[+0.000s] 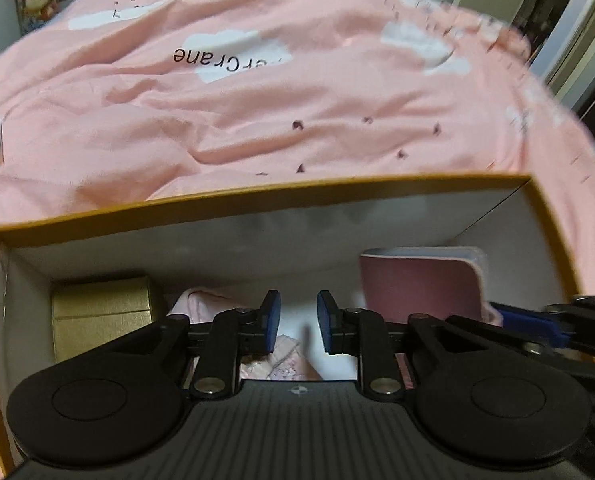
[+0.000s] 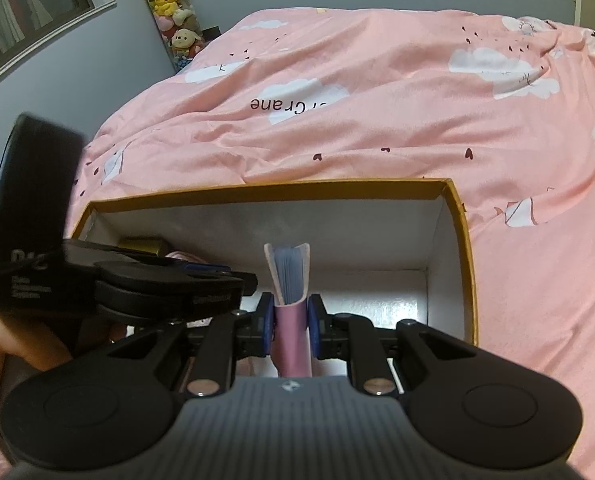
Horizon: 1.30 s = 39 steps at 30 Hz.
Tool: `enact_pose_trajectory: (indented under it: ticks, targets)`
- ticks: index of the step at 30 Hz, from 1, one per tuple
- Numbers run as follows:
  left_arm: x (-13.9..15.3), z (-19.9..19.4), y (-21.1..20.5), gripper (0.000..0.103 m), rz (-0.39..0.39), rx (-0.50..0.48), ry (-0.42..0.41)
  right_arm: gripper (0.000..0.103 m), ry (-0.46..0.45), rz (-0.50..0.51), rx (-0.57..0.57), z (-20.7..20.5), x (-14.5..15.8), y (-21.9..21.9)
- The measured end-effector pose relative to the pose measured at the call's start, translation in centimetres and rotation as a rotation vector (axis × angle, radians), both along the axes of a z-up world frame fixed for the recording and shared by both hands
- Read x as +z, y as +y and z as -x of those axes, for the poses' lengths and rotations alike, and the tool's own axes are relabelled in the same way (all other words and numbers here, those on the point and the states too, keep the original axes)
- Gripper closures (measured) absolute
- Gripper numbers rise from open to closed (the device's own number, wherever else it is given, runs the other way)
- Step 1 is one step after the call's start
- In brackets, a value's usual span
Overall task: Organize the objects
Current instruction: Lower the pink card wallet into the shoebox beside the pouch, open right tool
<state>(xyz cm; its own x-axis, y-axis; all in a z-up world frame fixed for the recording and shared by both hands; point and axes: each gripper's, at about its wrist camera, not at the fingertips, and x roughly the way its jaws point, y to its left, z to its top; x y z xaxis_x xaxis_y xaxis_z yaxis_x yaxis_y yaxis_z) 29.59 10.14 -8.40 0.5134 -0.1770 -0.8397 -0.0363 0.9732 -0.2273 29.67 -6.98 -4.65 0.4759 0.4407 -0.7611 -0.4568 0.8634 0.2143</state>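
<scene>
The right tongs [image 2: 291, 322] are clamped on a pink notebook [image 2: 291, 280], pads pressed to both covers at its spine end. The book stands on edge in the centre of the right wrist frame, blue page edges fanned toward the far wall of the open box [image 2: 453, 240]. To its right the white box floor lies bare out to the right-hand wall; the orange rim runs across mid-frame, with the pink bedspread [image 2: 377, 140] filling the upper part beyond it.

In the left wrist view the left tongs [image 1: 298, 322] sit near the lower centre, jaws slightly apart with nothing gripped, white floor showing in the gap. A gold box [image 1: 101, 316] fills the lower-left corner of the carton, close against the left wall. Pale pink fabric [image 1: 285, 356] lies under the tongs. The notebook appears right of centre, near the right wall but not clearly touching it, with the other tongs at the right edge.
</scene>
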Motion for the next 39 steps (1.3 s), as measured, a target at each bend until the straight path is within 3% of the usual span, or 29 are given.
enact_pose_trajectory:
  ticks: [2, 4, 11, 17, 21, 23, 25, 39]
  targets:
    - [1.0, 0.9, 1.1, 0.066, 0.066, 0.009, -0.025, 0.085, 0.004, -0.009, -0.001, -0.2, 0.0, -0.1]
    - [2.0, 1.6, 1.9, 0.066, 0.101, 0.001, -0.048, 0.085, 0.012, -0.019, -0.002, -0.4, 0.0, -0.1]
    - [3.5, 3.6, 3.8, 0.073, 0.102, -0.004, -0.008, 0.085, 0.013, -0.04, 0.035, -0.6, 0.5, 0.9]
    - [3.9, 5.9, 3.5, 0.07, 0.069, 0.008, 0.018, 0.085, 0.002, -0.022, 0.051, -0.1, 0.4, 1.4]
    - [3.0, 6.0, 2.7, 0.07, -0.03, 0.025, 0.021, 0.085, 0.016, -0.036, 0.059, 0.1, 0.2, 1.1]
    - [2.2, 5.7, 2.7, 0.079, -0.056, 0.024, 0.019, 0.085, 0.025, -0.041, 0.056, 0.1, 0.0, 1.0]
    - [1.4, 5.4, 2.8, 0.081, -0.076, 0.029, 0.036, 0.085, 0.027, -0.038, 0.052, 0.2, -0.1, 0.9]
    - [1.5, 6.0, 1.8, 0.082, -0.06, -0.005, 0.028, 0.085, 0.106, -0.1, 0.045, -0.7, -0.8, 1.3]
